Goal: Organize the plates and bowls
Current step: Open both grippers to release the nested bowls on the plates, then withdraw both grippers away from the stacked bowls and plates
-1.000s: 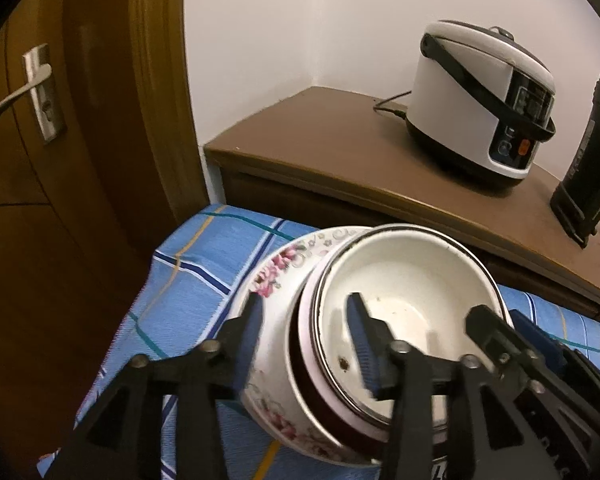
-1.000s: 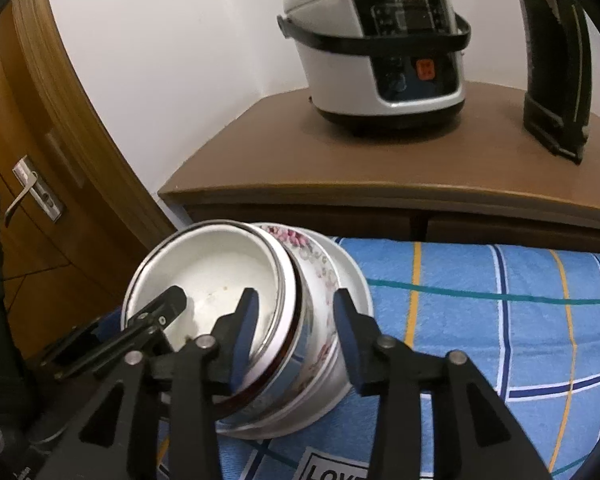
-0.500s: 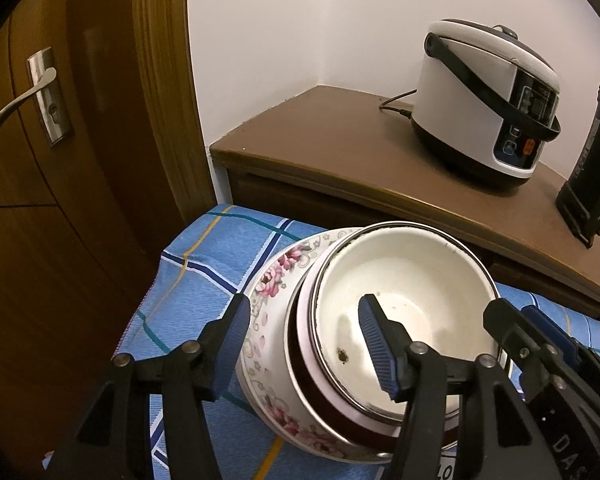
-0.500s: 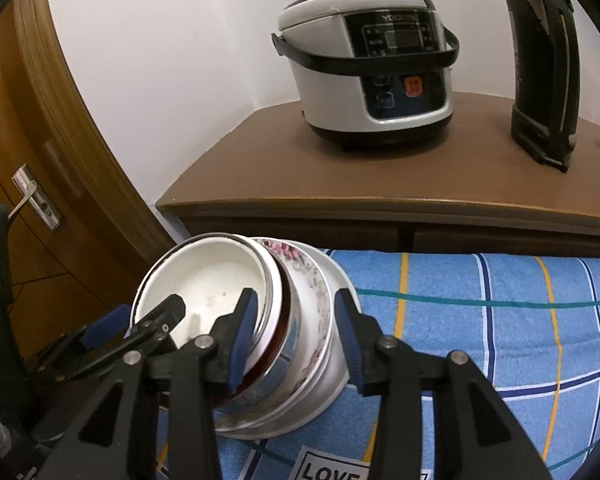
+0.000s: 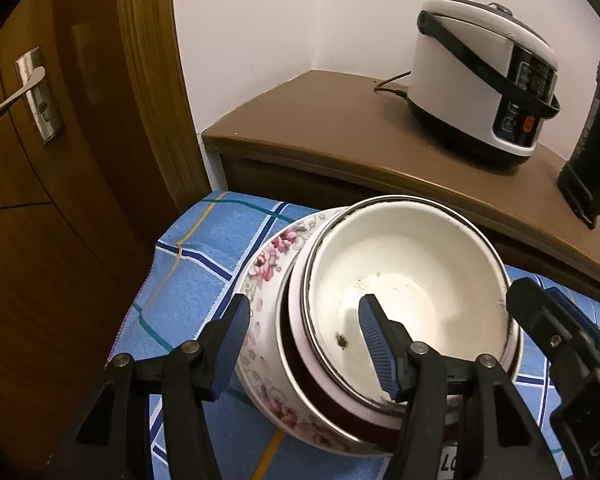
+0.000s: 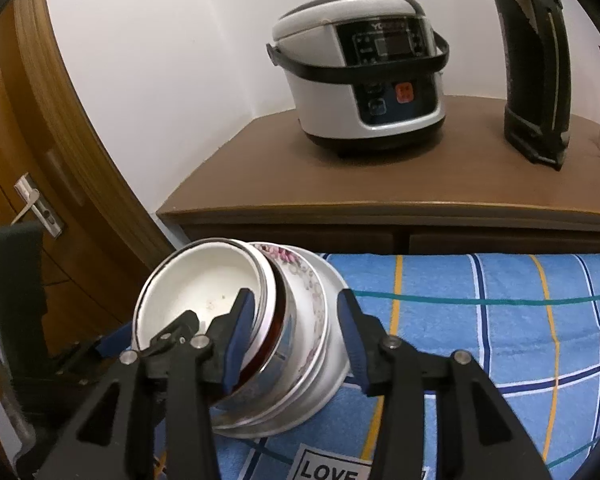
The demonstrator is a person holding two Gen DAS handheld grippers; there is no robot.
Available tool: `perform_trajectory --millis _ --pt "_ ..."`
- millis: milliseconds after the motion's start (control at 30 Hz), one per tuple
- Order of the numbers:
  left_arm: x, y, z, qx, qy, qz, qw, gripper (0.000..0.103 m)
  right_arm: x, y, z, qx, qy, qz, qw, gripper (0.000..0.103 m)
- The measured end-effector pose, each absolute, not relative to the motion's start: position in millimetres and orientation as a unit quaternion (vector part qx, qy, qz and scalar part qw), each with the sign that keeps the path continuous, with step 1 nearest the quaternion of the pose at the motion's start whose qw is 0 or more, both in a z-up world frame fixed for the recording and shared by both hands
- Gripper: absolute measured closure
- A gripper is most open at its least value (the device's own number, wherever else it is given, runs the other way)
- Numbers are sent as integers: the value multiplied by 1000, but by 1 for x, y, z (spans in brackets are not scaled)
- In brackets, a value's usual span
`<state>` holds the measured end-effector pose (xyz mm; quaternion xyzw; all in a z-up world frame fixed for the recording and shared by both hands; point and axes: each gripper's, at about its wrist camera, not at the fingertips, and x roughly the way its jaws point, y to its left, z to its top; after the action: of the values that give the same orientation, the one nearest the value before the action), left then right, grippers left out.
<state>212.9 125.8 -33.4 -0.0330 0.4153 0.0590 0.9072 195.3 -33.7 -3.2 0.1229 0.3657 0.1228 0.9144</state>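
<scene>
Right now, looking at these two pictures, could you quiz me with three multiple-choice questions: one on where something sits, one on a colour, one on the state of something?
1. Where does the rice cooker stand?
A. on the brown cabinet top
B. on the blue checked cloth
C. on the floor

2. What colour is the inside of the top bowl in the stack?
A. red
B. white
C. green

3. How is the stack of bowls sitting?
A. level and upright
B. upside down
C. tilted, mouths leaning toward the door

Answers:
1 A, the cooker rests on the cabinet behind the cloth.
2 B, the bowl's inside is white with a few specks.
3 C, the right wrist view shows the rims slanted, with the tongs straddling them.
</scene>
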Motion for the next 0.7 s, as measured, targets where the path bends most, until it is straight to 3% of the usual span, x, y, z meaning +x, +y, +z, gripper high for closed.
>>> perform_trajectory --millis 467,567,700 --pt "209 122 -30 -26 413 54 909 43 185 -32 7 127 351 129 919 50" --pt "205 123 -27 -22 402 52 914 33 186 -31 6 129 352 132 918 50" --pt "204 121 -24 -21 397 40 917 31 185 -28 6 138 350 138 916 37"
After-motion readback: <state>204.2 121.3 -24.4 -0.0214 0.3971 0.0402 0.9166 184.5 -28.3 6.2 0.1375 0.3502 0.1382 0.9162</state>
